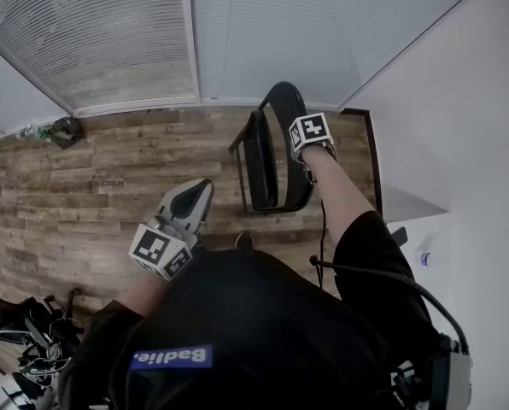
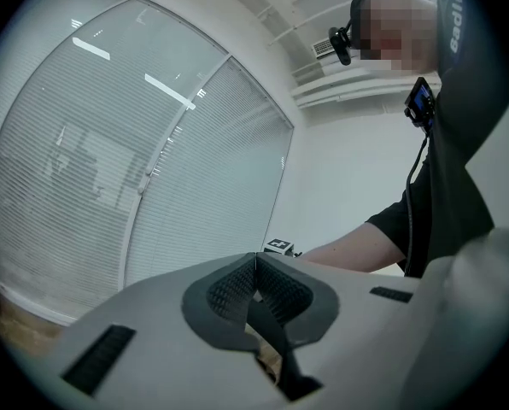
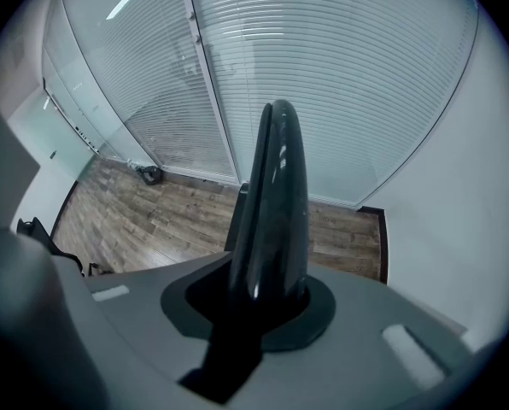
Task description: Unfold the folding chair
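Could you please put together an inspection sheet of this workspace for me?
Surface: wood-plank floor, nothing seen spilled on it.
Job's things: folding chair, black, standing near the room corner, apparently still folded.
Clutter: dark object by the window; dark gear at the head view's lower left.
Tools: right tool shut on the chair's top edge; left tool shut, empty, apart from the chair.
Cables: black cable running from the right arm to the waist.
Surroundings: blinds behind glass; white wall.
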The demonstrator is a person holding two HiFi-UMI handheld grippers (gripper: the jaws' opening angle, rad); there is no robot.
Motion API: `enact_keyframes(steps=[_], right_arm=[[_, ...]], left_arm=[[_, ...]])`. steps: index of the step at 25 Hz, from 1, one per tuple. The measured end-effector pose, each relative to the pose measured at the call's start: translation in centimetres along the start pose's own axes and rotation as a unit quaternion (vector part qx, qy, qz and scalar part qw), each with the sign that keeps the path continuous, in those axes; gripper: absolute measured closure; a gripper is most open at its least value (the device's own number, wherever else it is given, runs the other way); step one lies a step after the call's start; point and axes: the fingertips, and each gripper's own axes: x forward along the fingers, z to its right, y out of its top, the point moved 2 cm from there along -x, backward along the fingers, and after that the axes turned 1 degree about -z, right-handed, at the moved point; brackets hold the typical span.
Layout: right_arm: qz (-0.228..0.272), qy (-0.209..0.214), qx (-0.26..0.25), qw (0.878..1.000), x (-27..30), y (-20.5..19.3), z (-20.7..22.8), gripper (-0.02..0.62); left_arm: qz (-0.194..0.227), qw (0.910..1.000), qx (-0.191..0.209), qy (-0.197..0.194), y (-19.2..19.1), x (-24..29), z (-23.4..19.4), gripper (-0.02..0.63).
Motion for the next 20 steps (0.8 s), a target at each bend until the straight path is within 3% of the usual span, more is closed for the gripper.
enact_keyframes(steps=[15, 20], right_arm=[[-0.007, -0.008, -0.002, 1.0, 0.2, 0.7, 0.1, 0.534], [-0.009, -0.011, -0.004, 1.0, 0.5, 0.8, -0.3, 0.534]], left_arm=[[-0.073, 0.996, -0.038, -0.036, -4.0, 5.7, -4.9, 0.597], [-0.089, 0.9941, -0.047, -0.042, -5.3, 7.1, -5.8, 0.551]])
